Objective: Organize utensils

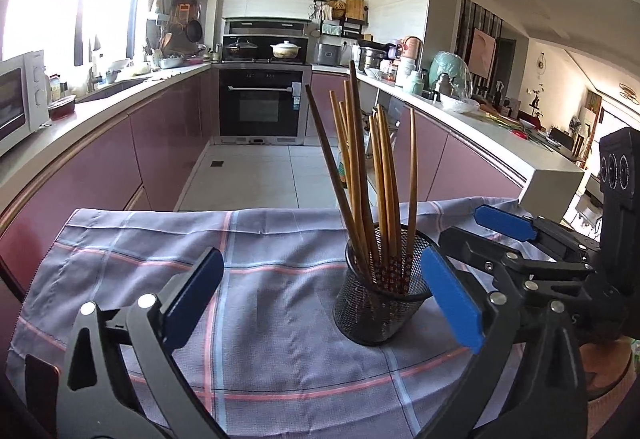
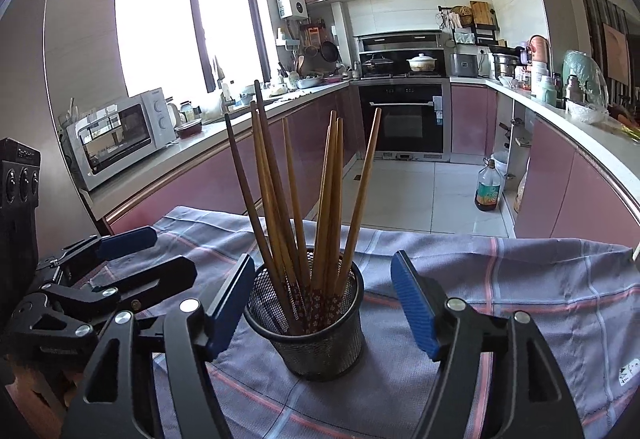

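Observation:
A black mesh cup (image 1: 378,309) stands upright on a plaid cloth (image 1: 260,291) and holds several wooden chopsticks (image 1: 382,175), their patterned ends down. My left gripper (image 1: 324,299) is open and empty, with the cup between its blue pads, nearer the right one. In the right wrist view the cup (image 2: 320,335) and chopsticks (image 2: 300,199) sit between the pads of my right gripper (image 2: 326,307), which is open and empty. The right gripper also shows in the left wrist view (image 1: 520,239), beside the cup. The left gripper also shows at the left of the right wrist view (image 2: 136,259).
The cloth-covered table ends just behind the cup, with tiled kitchen floor (image 2: 400,195) beyond. Pink cabinets and counters run down both sides. A microwave (image 2: 120,137) stands on the left counter. A bottle (image 2: 488,187) stands on the floor at the right.

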